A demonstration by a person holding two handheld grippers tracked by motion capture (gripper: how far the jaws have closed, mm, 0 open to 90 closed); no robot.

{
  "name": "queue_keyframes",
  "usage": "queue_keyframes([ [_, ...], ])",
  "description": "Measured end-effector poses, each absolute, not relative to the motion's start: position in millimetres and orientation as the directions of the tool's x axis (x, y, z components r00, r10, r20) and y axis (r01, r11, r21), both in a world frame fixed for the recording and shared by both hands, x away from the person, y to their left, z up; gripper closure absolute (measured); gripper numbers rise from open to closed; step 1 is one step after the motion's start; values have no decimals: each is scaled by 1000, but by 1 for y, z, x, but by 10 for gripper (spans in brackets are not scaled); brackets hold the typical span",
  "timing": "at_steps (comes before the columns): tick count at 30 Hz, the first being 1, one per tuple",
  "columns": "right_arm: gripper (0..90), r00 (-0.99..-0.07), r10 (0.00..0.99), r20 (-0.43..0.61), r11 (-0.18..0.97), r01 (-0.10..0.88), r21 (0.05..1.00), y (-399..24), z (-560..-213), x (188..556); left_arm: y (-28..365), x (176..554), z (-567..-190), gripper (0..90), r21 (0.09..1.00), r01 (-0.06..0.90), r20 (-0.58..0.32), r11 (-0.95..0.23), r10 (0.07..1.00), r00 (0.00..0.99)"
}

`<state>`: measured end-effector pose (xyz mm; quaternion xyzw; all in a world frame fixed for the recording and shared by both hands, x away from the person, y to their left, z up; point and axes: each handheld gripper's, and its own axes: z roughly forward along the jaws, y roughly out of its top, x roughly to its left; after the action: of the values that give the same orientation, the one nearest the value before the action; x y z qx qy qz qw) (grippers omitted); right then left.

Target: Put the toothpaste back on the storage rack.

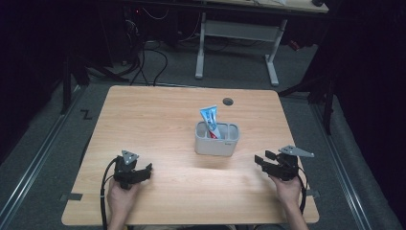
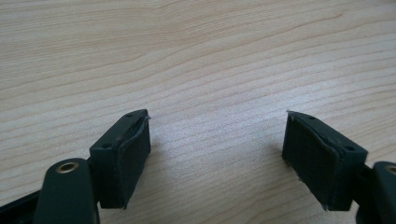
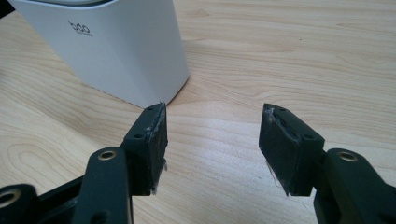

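Toothpaste tube, blue, white and red, stands tilted in the left compartment of a white holder that sits on the wooden counter a little right of its middle, with the tube's flat end sticking up above the rim. Both hand-held grippers rest low near the counter's near edge, well apart from each other and from the holder. Left hand-held gripper lies at the near left, held by a hand; in the left gripper view its jaws stand wide apart with bare wood grain between the pads, gripping nothing. Right hand-held gripper lies at the near right, held by the other hand, and points toward the holder; in the right gripper view its jaws are spread with nothing between them, and the holder's white wall, bearing a small printed logo, stands just beyond the left-side pad, apart from it
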<state>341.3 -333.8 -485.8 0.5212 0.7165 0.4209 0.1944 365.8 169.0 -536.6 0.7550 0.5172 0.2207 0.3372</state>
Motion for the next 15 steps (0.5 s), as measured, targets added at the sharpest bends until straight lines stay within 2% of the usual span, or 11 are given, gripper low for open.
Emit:
queue_keyframes([
  [15, 418, -364, 919, 150, 113, 608, 786, -329, -504, 346, 169, 366, -537, 238, 737, 633, -16, -238, 930, 367],
])
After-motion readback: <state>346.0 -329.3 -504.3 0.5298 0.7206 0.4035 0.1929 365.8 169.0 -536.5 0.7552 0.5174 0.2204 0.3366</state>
